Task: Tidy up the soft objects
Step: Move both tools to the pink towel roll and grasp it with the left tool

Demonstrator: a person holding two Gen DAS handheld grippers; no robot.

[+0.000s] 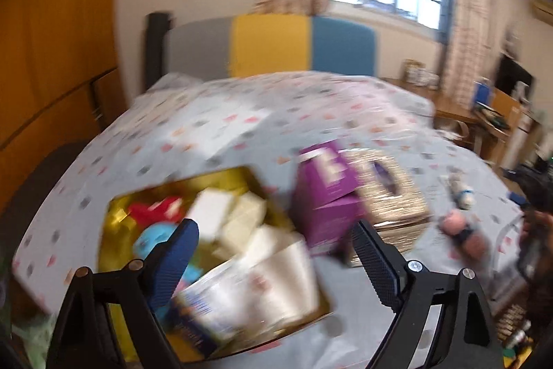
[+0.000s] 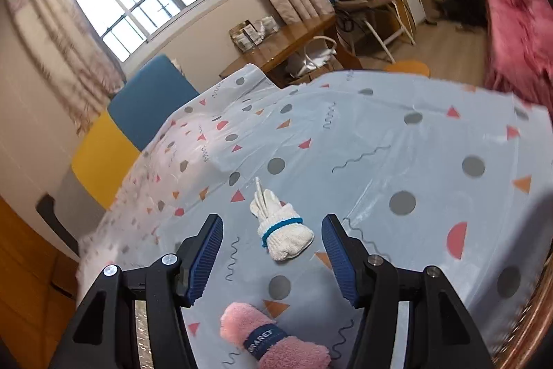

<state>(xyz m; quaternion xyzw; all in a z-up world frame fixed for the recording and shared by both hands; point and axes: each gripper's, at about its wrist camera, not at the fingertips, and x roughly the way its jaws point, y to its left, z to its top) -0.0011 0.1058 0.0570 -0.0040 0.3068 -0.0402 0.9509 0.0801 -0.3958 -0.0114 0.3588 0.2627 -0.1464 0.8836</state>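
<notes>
In the right wrist view a rolled white sock bundle with a blue band (image 2: 281, 229) lies on the patterned bedsheet, between and just beyond my open right gripper (image 2: 271, 225). A rolled pink towel with a dark label (image 2: 273, 343) lies below the fingers. In the blurred left wrist view my left gripper (image 1: 273, 232) is open and empty above a gold-lined box (image 1: 117, 217) that holds red and blue plush toys (image 1: 155, 223) and white packs (image 1: 238, 220). The pink towel (image 1: 461, 232) and the sock bundle (image 1: 459, 192) show at right.
A purple box (image 1: 325, 196) and a gold woven box (image 1: 390, 196) stand right of the gold-lined box. A yellow and blue headboard (image 2: 138, 120), a window, a wooden desk (image 2: 293, 37) and chairs lie beyond the bed. A wicker rim (image 2: 532, 317) shows at far right.
</notes>
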